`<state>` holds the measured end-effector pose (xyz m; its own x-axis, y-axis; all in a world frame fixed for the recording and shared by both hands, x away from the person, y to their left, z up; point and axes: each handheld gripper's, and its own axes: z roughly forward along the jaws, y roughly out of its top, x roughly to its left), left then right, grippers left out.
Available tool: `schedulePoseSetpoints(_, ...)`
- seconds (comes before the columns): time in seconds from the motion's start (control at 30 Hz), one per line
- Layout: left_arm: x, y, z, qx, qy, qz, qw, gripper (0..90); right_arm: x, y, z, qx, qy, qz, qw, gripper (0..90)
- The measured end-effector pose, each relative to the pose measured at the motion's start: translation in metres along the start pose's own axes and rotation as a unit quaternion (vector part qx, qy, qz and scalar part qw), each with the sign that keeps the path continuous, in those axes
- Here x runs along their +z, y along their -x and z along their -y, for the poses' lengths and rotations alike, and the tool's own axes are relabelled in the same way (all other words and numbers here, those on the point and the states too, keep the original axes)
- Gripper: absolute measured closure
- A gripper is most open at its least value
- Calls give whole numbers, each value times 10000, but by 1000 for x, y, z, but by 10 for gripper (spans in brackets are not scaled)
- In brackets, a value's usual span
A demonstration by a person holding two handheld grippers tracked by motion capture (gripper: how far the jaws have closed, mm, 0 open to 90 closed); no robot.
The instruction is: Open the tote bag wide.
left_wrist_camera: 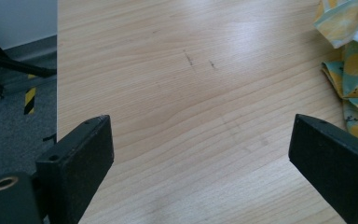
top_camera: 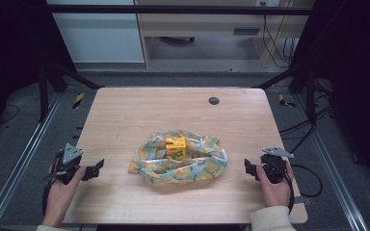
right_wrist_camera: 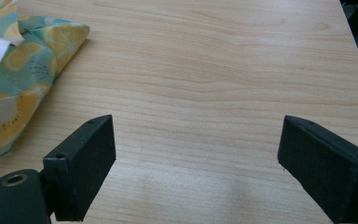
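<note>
Yellow box (top_camera: 176,147) w/ green print, unreadable, sits in crumpled lemon-print cloth (top_camera: 207,166); left gripper (top_camera: 96,169) & right gripper (top_camera: 248,168) both wide, empty.

Table (top_camera: 125,115): pale wood with fine grain lines; a few short dark scuff marks show in the left gripper view; one small dark grey round cap (top_camera: 214,100) near the far edge.

Cloth (top_camera: 192,168): light teal ground printed with yellow and orange citrus slices carrying small black seed specks; white strip visible on an inner fold.

Box (top_camera: 176,147): yellow-orange, with green lettering on its front face.

Left gripper (left_wrist_camera: 200,154) and right gripper (right_wrist_camera: 196,154): matte black jaws; grey triangular top plates.

Floor: grey, with black-and-yellow hazard tape (top_camera: 78,100).
</note>
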<state>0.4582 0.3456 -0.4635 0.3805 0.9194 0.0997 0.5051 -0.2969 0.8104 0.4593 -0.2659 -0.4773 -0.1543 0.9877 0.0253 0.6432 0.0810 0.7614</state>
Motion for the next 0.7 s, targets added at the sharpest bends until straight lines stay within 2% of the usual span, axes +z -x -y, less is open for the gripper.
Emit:
schedulePoseSetpoints(0.17, 12, -3, 2, -3, -199, 31, 9998, 63, 5, 2, 1, -23, -30, -17, 10000, 111)
schedulePoseSetpoints(0.33, 25, 1, 3, 247, -506, 151, 9983, 63, 15, 3, 1, -88, -133, -52, 9999, 109)
schedulePoseSetpoints(0.47, 30, 4, 5, 333, -753, 203, 9964, 63, 23, 3, 4, -215, -405, -34, 9989, 107)
schedulePoseSetpoints(0.57, 29, 6, 6, 321, -786, 225, 9961, 62, 22, 1, 4, -236, -408, -38, 9989, 107)
schedulePoseSetpoints(0.7, 29, 9, 5, 334, -819, 274, 9957, 60, 21, -3, 5, -280, -442, -168, 9985, 98)
